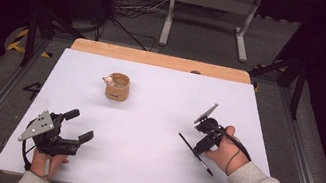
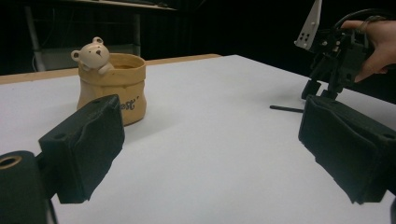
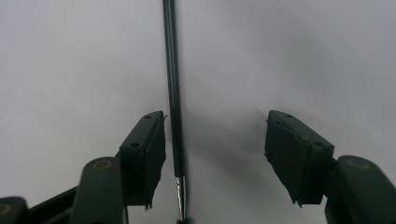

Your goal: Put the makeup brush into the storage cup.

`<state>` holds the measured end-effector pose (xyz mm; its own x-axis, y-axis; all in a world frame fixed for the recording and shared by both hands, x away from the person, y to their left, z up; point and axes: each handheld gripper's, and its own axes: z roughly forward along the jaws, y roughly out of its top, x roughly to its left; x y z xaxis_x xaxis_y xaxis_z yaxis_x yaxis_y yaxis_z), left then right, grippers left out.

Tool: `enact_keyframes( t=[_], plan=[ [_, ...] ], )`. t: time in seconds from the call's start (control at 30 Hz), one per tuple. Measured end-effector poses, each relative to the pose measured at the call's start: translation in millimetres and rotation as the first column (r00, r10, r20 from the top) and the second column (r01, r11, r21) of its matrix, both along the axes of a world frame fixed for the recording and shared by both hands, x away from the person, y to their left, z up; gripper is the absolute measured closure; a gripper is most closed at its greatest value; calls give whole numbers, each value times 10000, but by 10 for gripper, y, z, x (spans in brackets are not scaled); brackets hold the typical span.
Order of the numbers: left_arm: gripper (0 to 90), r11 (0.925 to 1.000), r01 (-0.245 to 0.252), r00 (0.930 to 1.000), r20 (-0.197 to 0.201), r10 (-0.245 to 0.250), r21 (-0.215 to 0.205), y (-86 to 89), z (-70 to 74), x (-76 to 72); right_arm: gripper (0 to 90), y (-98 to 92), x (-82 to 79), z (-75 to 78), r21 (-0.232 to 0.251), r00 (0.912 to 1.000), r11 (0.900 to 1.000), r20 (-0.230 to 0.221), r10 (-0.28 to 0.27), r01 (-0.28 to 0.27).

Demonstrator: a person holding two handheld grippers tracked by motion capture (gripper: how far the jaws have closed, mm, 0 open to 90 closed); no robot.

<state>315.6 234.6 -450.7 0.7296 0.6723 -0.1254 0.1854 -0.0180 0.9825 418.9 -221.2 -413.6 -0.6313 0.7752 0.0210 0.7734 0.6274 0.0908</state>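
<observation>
A thin black stick with a short silver band, like a pen or brush, lies flat on the white table at the right. My right gripper points down over it, held by a hand in a grey sleeve. In the right gripper view the stick runs up between the jaws of the right gripper, close beside the left pad; the jaws stand apart and do not squeeze it. My left gripper rests open at the table's near left with nothing in it. A tan pot with a small bear figure stands mid-table towards the back.
In the left gripper view the pot is ahead to the left of the left gripper, and the right gripper and stick are far right. A wooden strip edges the table's far side; a metal frame stands behind.
</observation>
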Motion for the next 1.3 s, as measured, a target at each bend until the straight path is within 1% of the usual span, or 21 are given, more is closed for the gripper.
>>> enact_keyframes(
  t=[0.3, 0.4, 0.5, 0.53, 0.6, 0.63, 0.67, 0.7, 0.77, 0.8, 0.83, 0.87, 0.93, 0.97, 1.07, 1.17, 1.2, 1.27, 1.3],
  plan=[
    [76, 10000, 83, 10000, 28, -83, 38, -10, 5, -4, 451, 17, -3, -50, -200, 9999, 9998, -124, 24, -26],
    [77, 10000, 39, 10000, -6, -39, 53, -16, 7, -5, 476, 28, -5, -48, -370, 10000, 9993, -36, 84, -85],
    [85, 9998, 3, 10000, 89, -5, 173, -18, 17, -13, 493, 48, -23, -51, -486, 9998, 9987, 90, 171, -166],
    [88, 9997, -17, 9999, 116, 14, 229, -17, 22, -16, 507, 56, -31, -50, -553, 9997, 9983, 123, 214, -207],
    [114, 9997, 105, 9998, 177, -109, 230, -17, 30, -27, 545, 77, -51, -46, -570, 9994, 9979, 111, 315, -308],
    [127, 9995, 107, 9996, 271, -115, 283, -21, 32, -27, 570, 89, -59, -45, -599, 9993, 9976, 110, 351, -344],
    [135, 9995, 107, 9996, 271, -115, 283, -21, 32, -27, 570, 89, -59, -45, -599, 9993, 9976, 110, 351, -344],
    [135, 9992, 114, 9994, 313, -126, 373, -22, 38, -32, 588, 98, -65, -45, -592, 9993, 9976, 92, 359, -353],
    [163, 9988, 66, 9991, 404, -85, 478, -28, 47, -41, 633, 126, -70, -43, -671, 9991, 9968, 39, 432, -429],
    [170, 9981, 35, 9987, 498, -66, 622, -30, 55, -49, 651, 139, -73, -42, -722, 9989, 9963, 13, 464, -462],
    [185, 9981, 35, 9987, 498, -66, 622, -30, 55, -49, 651, 139, -73, -42, -722, 9989, 9963, 13, 464, -462],
    [196, 9972, 10, 9982, 596, -54, 747, -35, 62, -55, 713, 174, -81, -42, -803, 9985, 9953, -65, 543, -546],
    [207, 9961, 30, 9973, 732, -94, 878, -41, 74, -66, 731, 182, -82, -44, -783, 9985, 9954, -83, 545, -549],
    [211, 9960, 64, 9972, 731, -129, 887, -45, 81, -73, 753, 189, -83, -45, -773, 9986, 9956, -100, 519, -525],
    [239, 9978, 297, 9994, 166, -307, 598, -43, 84, -56, 836, 191, -75, -42, -751, 9989, 9961, -155, 449, -460],
    [245, 9969, 351, 9991, 228, -368, 709, -45, 87, -52, 849, 188, -70, -42, -707, 9990, 9966, -176, 402, -413],
    [240, 9969, 374, 9990, 217, -389, 689, -51, 91, -54, 850, 188, -70, -41, -716, 9990, 9966, -171, 406, -417],
    [218, 9974, 312, 9991, 269, -330, 642, -59, 98, -46, 852, 183, -72, -37, -666, 9993, 9971, -99, 364, -370],
    [204, 9974, 257, 9994, 225, -273, 674, -62, 104, -36, 852, 175, -70, -30, -670, 9992, 9970, -79, 389, -394]
  ],
)
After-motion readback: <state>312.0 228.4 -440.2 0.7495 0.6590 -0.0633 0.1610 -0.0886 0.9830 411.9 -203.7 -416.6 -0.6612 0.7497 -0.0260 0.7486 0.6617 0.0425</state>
